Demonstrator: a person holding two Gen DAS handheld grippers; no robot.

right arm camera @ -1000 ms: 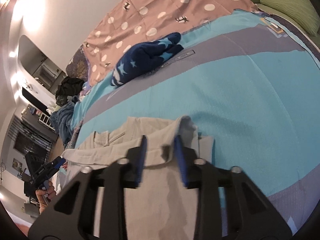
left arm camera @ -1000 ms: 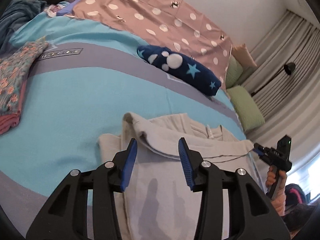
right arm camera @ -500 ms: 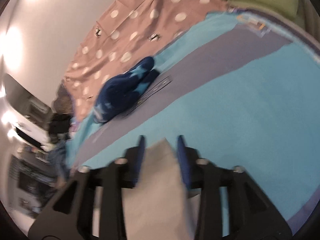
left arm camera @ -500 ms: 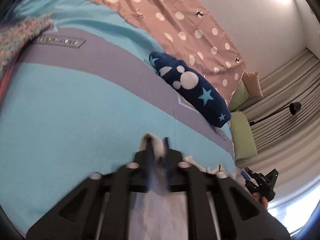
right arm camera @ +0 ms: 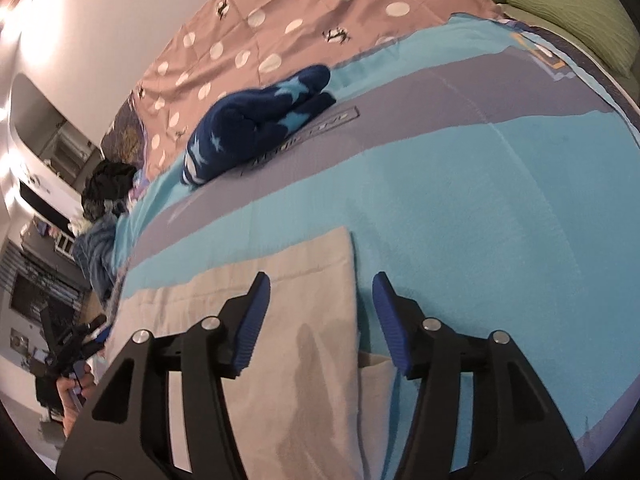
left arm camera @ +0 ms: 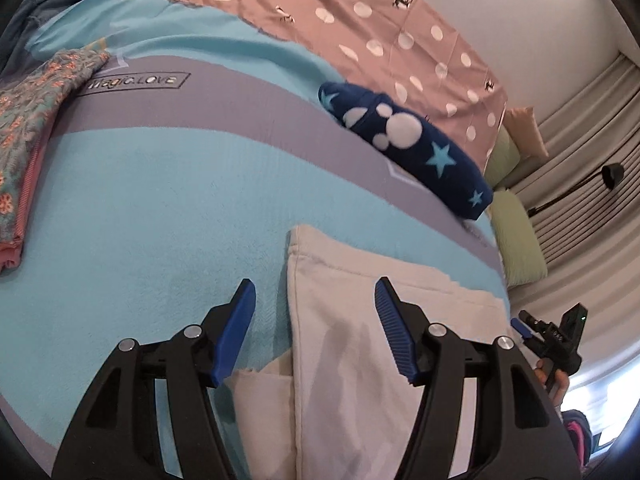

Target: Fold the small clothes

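Nearest, left gripper point(left arm camera: 315, 322) with blue-padded fingers point(left arm camera: 236, 330) spread apart, holding nothing, straddling the left edge of the folded cream garment point(left arm camera: 360, 320); right gripper point(right arm camera: 321, 316) likewise with fingers apart and empty, astride the garment's right edge point(right arm camera: 288, 320). Cream garment lying flat on the turquoise-and-grey blanket point(left arm camera: 160, 200) of the bed, upper layer doubled over, a lower layer peeking out at each side. Step in hand, as judged: one fold just laid down and released; next move likely calling for regrasping an edge or corner with both grippers to fold once more, or smoothing the layers into line. Farther off, a navy fleece bundle with stars point(left arm camera: 408, 148) on the grey band, well apart from the garment; a floral-print cloth point(left arm camera: 28, 120) at the left margin. Beyond, a pink polka-dot sheet point(left arm camera: 360, 28), green pillows point(left arm camera: 516, 236) and pleated curtains point(left arm camera: 580, 128).
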